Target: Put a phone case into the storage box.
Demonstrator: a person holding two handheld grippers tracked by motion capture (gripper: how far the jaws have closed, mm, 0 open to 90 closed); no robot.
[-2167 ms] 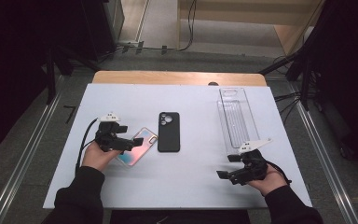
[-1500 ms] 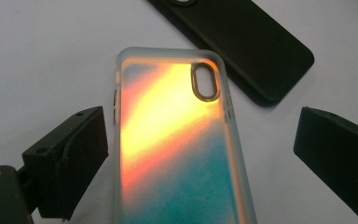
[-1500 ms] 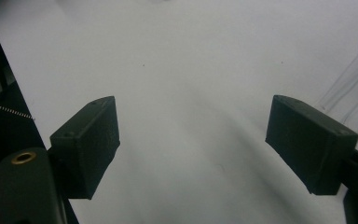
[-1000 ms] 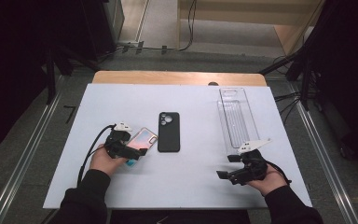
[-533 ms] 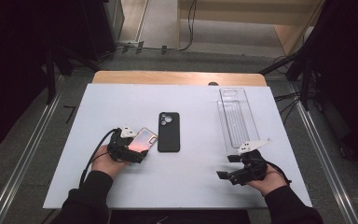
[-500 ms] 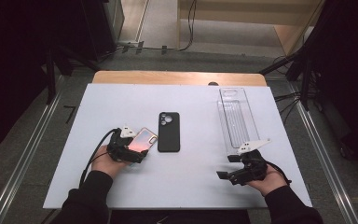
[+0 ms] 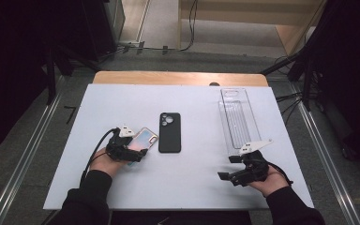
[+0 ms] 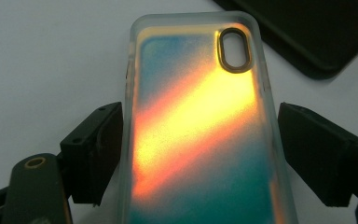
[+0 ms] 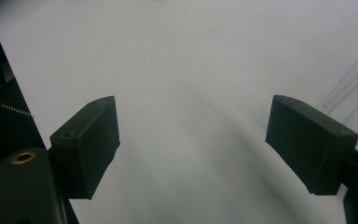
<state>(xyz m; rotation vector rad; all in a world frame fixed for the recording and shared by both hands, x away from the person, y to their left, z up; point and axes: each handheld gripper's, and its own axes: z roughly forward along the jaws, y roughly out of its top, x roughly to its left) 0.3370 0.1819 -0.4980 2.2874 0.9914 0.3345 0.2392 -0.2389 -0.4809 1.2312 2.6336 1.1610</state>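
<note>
My left gripper [image 8: 193, 154] has its 2 fingers spread around the iridescent orange-teal translucent phone case [image 8: 200, 126] at lower left of the white table [image 7: 197, 183], while my right gripper [image 9: 205, 144] rests with fingers spread at lower right.

— What sits on the white table [image 7: 122, 98]?
— An iridescent phone case [image 7: 142, 139] toward the left edge, a black phone case [image 7: 169, 132] just beside it near the middle, and a clear plastic tray [image 7: 238, 119] along the right edge.
</note>
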